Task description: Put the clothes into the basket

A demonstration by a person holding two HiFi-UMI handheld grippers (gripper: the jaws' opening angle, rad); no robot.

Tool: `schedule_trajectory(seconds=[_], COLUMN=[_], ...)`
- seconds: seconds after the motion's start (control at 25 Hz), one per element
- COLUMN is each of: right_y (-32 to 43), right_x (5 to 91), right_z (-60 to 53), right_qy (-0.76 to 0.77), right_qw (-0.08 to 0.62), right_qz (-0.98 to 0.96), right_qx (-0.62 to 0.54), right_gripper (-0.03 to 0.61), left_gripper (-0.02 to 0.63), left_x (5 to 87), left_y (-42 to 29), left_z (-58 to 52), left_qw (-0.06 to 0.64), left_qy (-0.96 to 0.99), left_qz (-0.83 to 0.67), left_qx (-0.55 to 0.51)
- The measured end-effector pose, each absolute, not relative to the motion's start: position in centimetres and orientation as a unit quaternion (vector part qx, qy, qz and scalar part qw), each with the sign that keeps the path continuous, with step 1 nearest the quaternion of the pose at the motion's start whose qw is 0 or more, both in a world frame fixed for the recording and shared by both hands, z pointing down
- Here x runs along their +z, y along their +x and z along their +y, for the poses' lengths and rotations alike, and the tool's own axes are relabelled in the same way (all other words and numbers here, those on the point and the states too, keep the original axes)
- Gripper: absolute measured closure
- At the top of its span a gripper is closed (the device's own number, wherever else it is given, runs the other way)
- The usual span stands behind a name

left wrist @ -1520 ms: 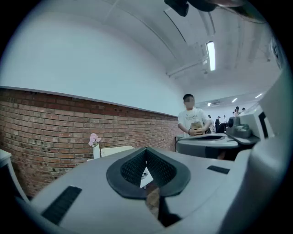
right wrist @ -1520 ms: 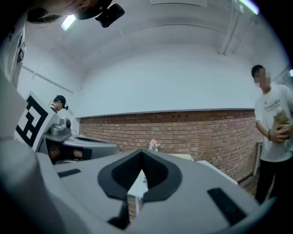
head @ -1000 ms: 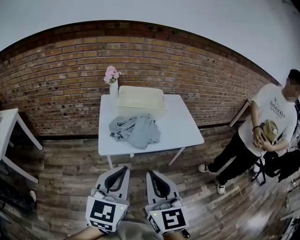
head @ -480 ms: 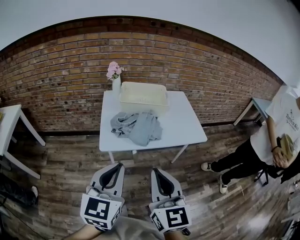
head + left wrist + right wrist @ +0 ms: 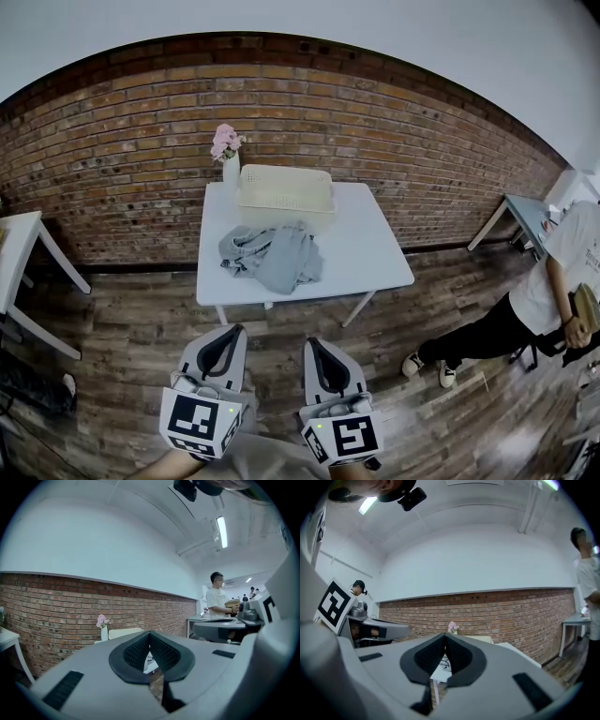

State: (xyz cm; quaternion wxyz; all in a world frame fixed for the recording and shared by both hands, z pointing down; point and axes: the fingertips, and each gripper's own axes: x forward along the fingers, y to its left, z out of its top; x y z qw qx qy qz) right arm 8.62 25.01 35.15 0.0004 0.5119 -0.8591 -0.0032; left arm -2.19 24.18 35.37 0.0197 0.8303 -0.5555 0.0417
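Note:
A heap of grey clothes point(image 5: 274, 256) lies on the white table point(image 5: 361, 253), just in front of the cream basket point(image 5: 284, 193) at the table's back edge. My left gripper point(image 5: 228, 334) and right gripper point(image 5: 313, 345) hang side by side over the wooden floor, well short of the table. Both are shut with nothing between the jaws. In the left gripper view the left gripper point(image 5: 150, 634) points at the basket point(image 5: 126, 632). In the right gripper view the right gripper point(image 5: 445, 635) points at the table point(image 5: 440, 671).
A white vase of pink flowers point(image 5: 226, 156) stands left of the basket against the brick wall. A person point(image 5: 525, 305) walks at the right near a small table point(image 5: 523, 217). Another white table point(image 5: 19, 262) stands at the left.
The person at the right has walked further right, towards the frame edge. The view has shifted slightly; my grippers have barely moved and stay shut.

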Motion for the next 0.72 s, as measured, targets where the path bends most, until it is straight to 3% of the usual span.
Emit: schedule_trajectory(seconds=[0.72], right_y=[8.0], right_x=[36.5], right_z=[15.2], right_qy=[0.522], right_qw=[0.038], right_qz=[-0.852], right_qx=[0.001], right_gripper=[0.572], left_gripper=[0.604], left_x=[36.7], left_y=[-4.3], left_z=[13.3], left_qw=[0.045], left_qy=[0.831], left_qz=[-0.554], left_qx=[0.031])
